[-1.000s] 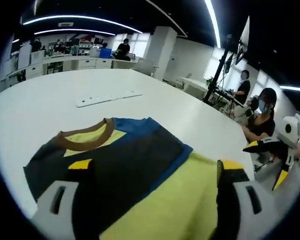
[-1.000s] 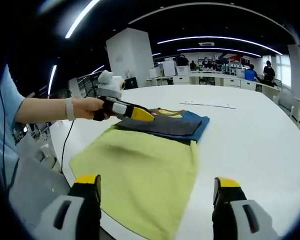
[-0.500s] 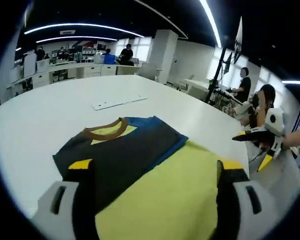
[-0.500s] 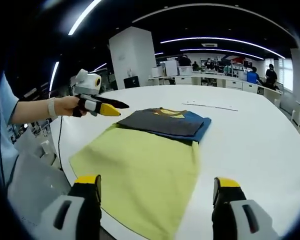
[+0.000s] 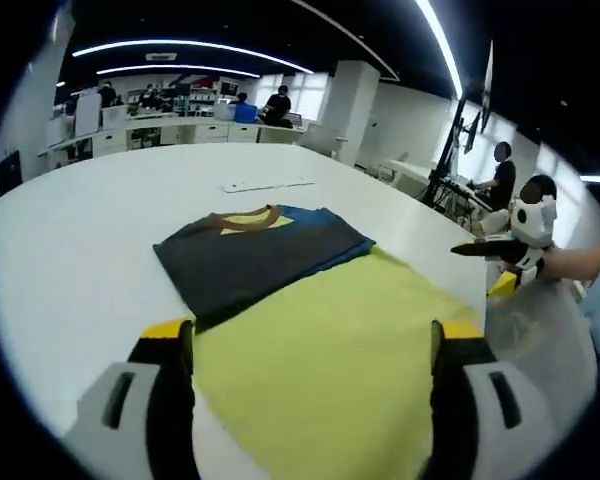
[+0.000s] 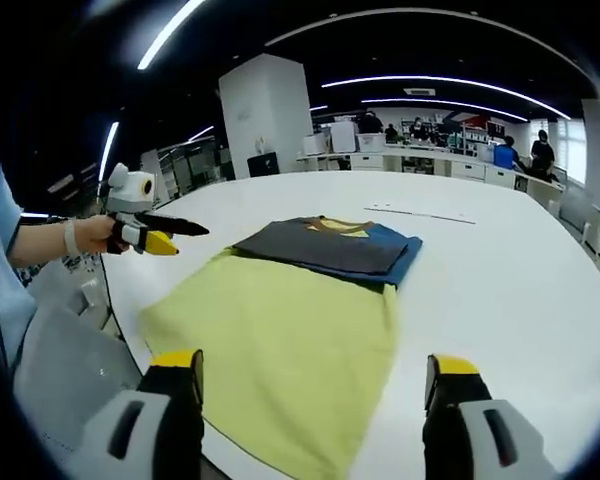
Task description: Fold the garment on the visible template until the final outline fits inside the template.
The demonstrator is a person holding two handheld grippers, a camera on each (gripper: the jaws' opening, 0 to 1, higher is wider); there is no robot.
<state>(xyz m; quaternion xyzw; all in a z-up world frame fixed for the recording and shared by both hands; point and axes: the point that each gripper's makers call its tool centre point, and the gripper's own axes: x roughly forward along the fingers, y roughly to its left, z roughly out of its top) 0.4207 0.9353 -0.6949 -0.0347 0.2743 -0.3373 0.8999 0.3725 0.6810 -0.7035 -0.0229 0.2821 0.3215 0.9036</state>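
Note:
A folded garment (image 5: pixel 260 255), dark grey and blue with a brown collar, lies on the white table (image 5: pixel 80 250). Its near edge overlaps the far end of a yellow template sheet (image 5: pixel 330 340). My left gripper (image 5: pixel 312 330) is open over the near end of the yellow sheet, nothing between its jaws. In the right gripper view the garment (image 6: pixel 330 248) sits at the far end of the template (image 6: pixel 280 350), and my right gripper (image 6: pixel 312 362) is open above the sheet's near edge. The left gripper (image 6: pixel 165 235) hangs in the air left of the table, apart from the cloth.
A long white strip (image 5: pixel 265 184) lies on the table beyond the garment. A person's hand (image 6: pixel 90 235) holds the left gripper. The right gripper (image 5: pixel 495 262) hovers off the table's right edge. Desks and people stand at the back of the room.
The left gripper has drawn back from the garment's left edge, away from the table. The garment and template lie still, and the right gripper has not moved.

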